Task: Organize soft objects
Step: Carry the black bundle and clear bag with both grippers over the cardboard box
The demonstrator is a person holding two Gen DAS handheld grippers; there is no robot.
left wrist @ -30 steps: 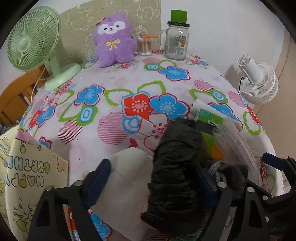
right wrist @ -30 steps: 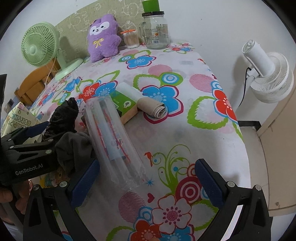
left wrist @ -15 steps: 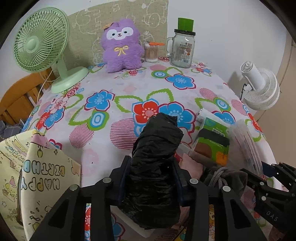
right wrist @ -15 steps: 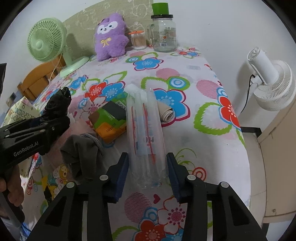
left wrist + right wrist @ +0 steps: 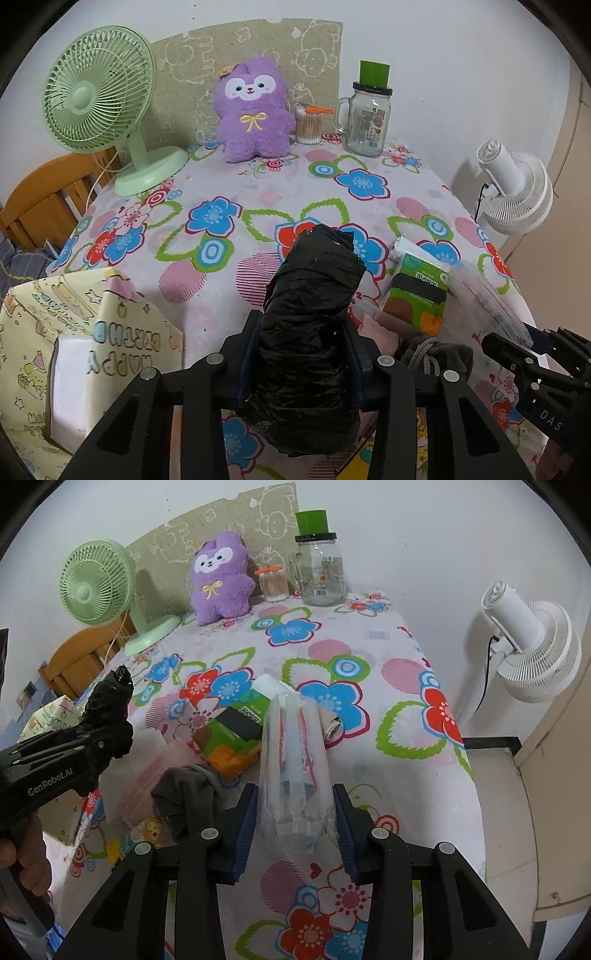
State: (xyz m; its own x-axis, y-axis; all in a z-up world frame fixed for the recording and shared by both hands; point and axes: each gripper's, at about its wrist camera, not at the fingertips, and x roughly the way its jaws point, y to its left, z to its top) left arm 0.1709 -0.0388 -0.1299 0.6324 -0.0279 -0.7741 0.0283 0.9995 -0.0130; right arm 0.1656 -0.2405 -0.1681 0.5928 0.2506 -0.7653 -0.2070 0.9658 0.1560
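Note:
My left gripper (image 5: 299, 360) is shut on a roll of black plastic bags (image 5: 314, 317), held just above the flowered tablecloth (image 5: 221, 206). My right gripper (image 5: 293, 827) is shut on a clear plastic roll with red print (image 5: 295, 753), also lifted off the cloth. Between them lie a grey drawstring cloth (image 5: 188, 797), a green and orange pack (image 5: 232, 738), a beige rolled cloth (image 5: 334, 725) and a pink bag (image 5: 147, 771). The left gripper with its black roll (image 5: 107, 709) also shows at the left of the right wrist view.
A purple plush toy (image 5: 255, 114), a cotton swab jar (image 5: 308, 123) and a glass mug jar (image 5: 367, 122) stand at the table's far edge. A green fan (image 5: 99, 107) is far left, a white fan (image 5: 517, 192) right. A yellow birthday gift bag (image 5: 74, 343) stands near left.
Both grippers closed, the left on the black roll and the right on the clear roll. Both rolls then rose slightly off the cloth.

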